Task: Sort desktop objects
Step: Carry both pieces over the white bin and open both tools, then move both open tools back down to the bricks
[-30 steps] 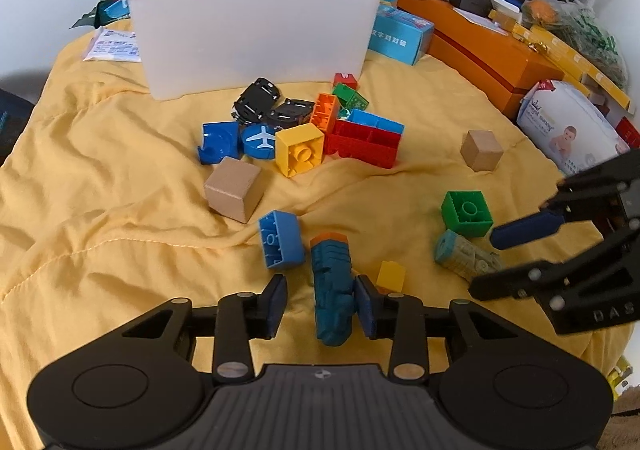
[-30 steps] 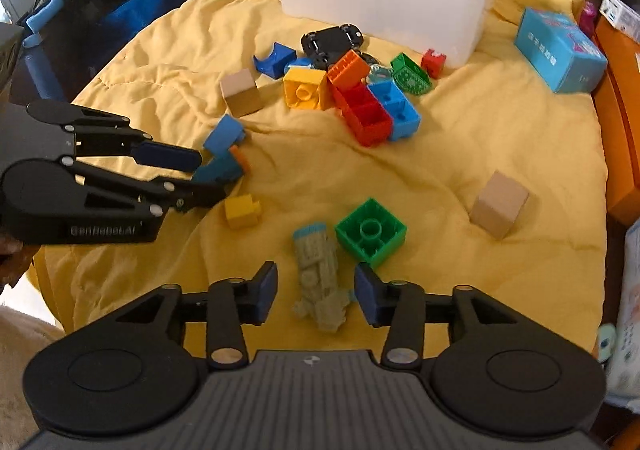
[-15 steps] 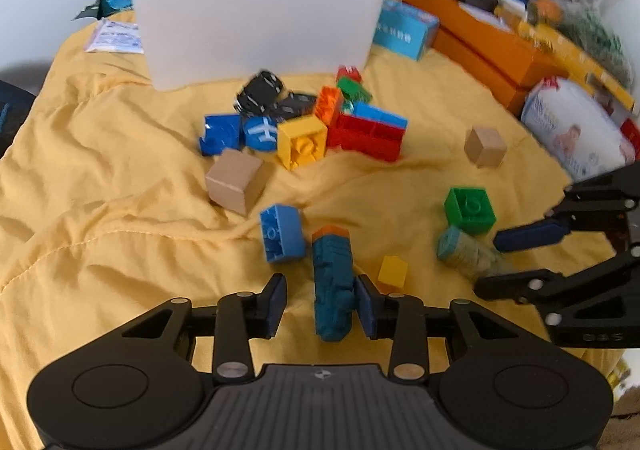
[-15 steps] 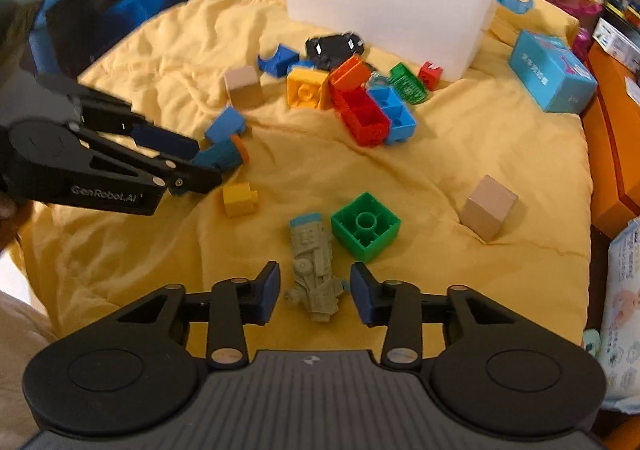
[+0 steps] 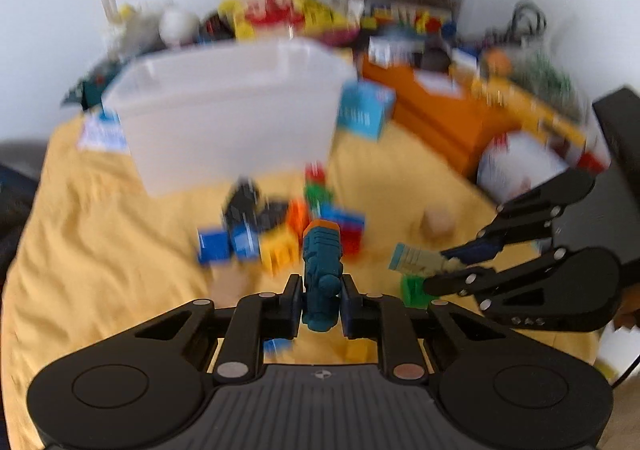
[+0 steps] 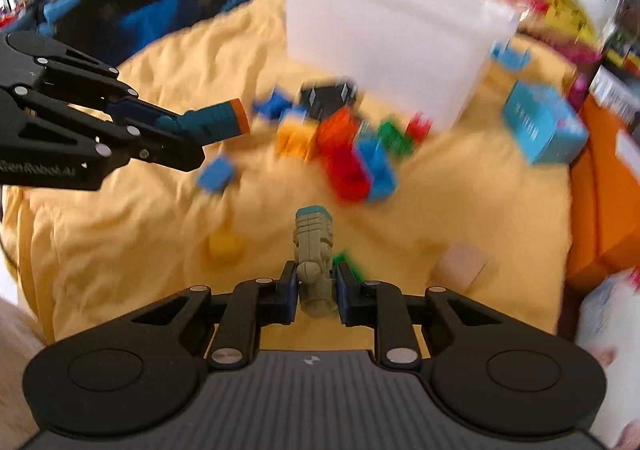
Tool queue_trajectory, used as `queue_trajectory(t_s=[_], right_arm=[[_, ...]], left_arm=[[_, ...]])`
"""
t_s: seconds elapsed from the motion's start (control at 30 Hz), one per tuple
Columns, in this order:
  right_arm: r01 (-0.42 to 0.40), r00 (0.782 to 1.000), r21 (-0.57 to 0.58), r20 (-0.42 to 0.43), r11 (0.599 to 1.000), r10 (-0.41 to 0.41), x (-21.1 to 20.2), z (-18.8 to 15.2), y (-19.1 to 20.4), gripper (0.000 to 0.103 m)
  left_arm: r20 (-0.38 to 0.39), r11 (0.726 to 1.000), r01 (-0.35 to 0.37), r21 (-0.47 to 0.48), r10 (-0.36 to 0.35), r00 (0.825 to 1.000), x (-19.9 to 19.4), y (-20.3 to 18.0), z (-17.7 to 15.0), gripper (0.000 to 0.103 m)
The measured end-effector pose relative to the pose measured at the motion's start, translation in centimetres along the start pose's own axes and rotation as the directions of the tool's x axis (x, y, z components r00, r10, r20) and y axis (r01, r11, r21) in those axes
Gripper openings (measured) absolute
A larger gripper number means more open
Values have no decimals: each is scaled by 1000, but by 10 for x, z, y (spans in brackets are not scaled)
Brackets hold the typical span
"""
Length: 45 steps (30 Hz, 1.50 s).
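Mostly the loose blocks (image 6: 344, 154) on the yellow cloth (image 6: 120, 234) smear into blurred colour, so single pieces are hard to tell apart. At left, the left gripper (image 5: 321, 300) is clenched on a teal toy figure with an orange cap (image 5: 321, 270), held above the cloth. Behind stands the white bin (image 5: 224, 122); its contents cannot be seen through the cloudy wall. At right, the right gripper (image 6: 315, 292) clamps a grey-green toy figure with a blue cap (image 6: 314, 250), also raised off the cloth.
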State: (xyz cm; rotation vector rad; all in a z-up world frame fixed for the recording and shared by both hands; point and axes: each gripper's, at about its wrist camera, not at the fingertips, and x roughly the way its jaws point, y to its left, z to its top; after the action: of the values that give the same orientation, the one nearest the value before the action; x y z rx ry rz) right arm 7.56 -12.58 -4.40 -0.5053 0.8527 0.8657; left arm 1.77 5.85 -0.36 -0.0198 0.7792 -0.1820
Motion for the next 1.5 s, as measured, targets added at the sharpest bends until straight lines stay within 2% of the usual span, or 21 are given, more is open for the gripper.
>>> queue_trajectory(t_s=[0.17,0.3,0.43,0.5,0.6,0.7,0.77,0.83,0.9,0.93,1.0,1.1,1.17,1.23,1.37,1.5], right_arm=[[29,989,24,144,999,-32,-23,43,-26,22],[75,959,38,272,996,-83,-39,82,-47,22],[105,924,67,361,992,-122,-43,120,-69,22],[109,907,92,397,990,-137,-40,137,-82,22],[116,899,128,408,985,-158,-29,153,-95,22],[93,920,187,360,978,-156,-2,162,-107,22],[89,937,209,313,974,-153,15,161,-109,22],[74,952,239,272,968,-139,31,159,-113,23],[59,964,268,235,962,-124,41,156,-115,26],[52,965,274,233,960,-119,42,154,-116,28],[50,964,266,241,963,-116,39,152,-115,29],[44,956,255,270,966,-115,23,146,-115,30],[28,949,248,298,968,-104,10,142,-113,33],[15,941,242,326,970,-96,-2,135,-110,38],[14,940,217,331,976,-87,-14,114,-92,41],[20,954,84,297,996,-44,-8,87,-60,40]], left_arm=[[126,1000,-13,7,12,992,-15,15,52,22],[218,999,-43,13,39,975,-16,28,98,22],[277,995,-99,13,92,956,-7,43,137,22],[288,993,-116,5,110,951,4,50,151,22],[279,985,-170,16,159,947,32,60,167,22],[178,983,-182,-24,183,967,77,77,175,22],[129,983,-172,-63,179,975,100,82,173,22],[94,979,-191,-65,197,976,112,81,169,24],[78,978,-200,-60,205,976,117,81,167,30],[84,978,-198,-61,203,976,114,80,165,36],[112,981,-184,-65,191,975,102,77,163,42],[167,985,-152,-77,163,972,76,72,159,44],[195,990,-123,-75,135,971,58,64,151,50],[206,992,-110,-60,121,971,44,53,135,62],[168,990,-120,-66,130,977,30,37,88,62],[76,980,-104,-169,118,990,36,30,42,62]])
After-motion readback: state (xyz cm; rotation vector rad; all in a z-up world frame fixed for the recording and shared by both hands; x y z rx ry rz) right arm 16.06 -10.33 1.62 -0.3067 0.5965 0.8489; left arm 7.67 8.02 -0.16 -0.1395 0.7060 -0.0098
